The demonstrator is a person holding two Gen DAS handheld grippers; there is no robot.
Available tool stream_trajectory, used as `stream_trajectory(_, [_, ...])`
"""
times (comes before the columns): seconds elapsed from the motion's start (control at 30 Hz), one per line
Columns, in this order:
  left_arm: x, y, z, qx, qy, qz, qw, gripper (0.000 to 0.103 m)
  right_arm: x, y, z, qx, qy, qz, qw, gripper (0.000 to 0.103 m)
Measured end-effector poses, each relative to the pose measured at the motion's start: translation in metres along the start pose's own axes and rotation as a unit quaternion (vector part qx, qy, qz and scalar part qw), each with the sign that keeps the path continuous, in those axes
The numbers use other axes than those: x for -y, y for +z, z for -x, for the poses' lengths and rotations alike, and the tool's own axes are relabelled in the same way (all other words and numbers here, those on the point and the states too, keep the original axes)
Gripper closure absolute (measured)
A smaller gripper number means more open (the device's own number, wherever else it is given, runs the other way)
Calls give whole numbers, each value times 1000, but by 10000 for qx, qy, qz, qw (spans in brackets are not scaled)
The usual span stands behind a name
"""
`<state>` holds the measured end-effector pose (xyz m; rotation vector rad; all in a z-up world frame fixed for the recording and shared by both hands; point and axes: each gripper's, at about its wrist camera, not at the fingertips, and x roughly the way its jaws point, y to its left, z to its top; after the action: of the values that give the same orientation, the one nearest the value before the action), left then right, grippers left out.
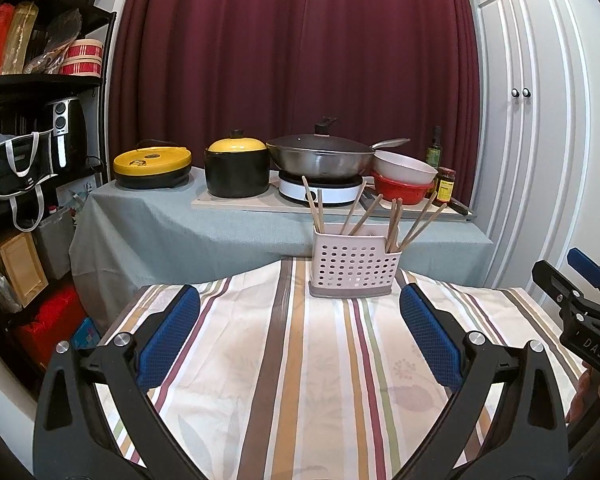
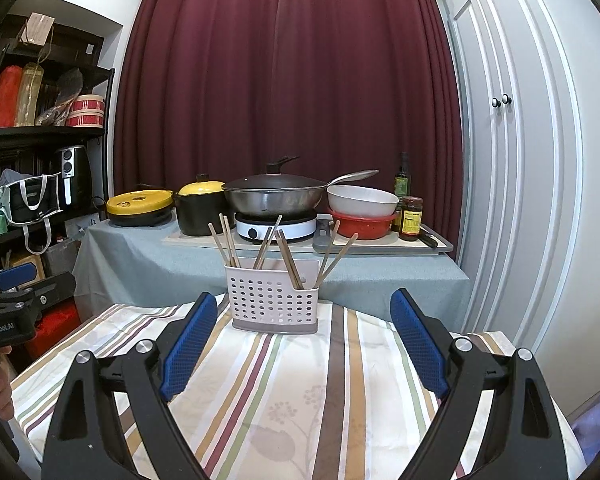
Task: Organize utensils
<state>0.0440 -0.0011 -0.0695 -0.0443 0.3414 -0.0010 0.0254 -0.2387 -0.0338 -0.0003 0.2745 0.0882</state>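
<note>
Both your grippers are spread wide and hold nothing, with the utensil holder straight ahead.

Your left gripper and right gripper hover over the striped tablecloth, each with its two blue pads parted and nothing between them. The one pale perforated utensil holder stands upright on the cloth beyond your fingertips, clear of both pairs; from your left wrist it sits between the tips, nearer the right finger. It holds wooden chopsticks leaning outward, about eight, though the overlapping sticks make an exact count uncertain. Farther beyond your fingers, the back table carries one wok, one black pot and two stacked bowls.
</note>
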Motion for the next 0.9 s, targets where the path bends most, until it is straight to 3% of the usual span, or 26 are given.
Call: stream_trajectory(0.9, [1, -2, 1, 27, 63, -16, 10000, 5, -4, 1, 1, 11, -9, 80, 10000, 17])
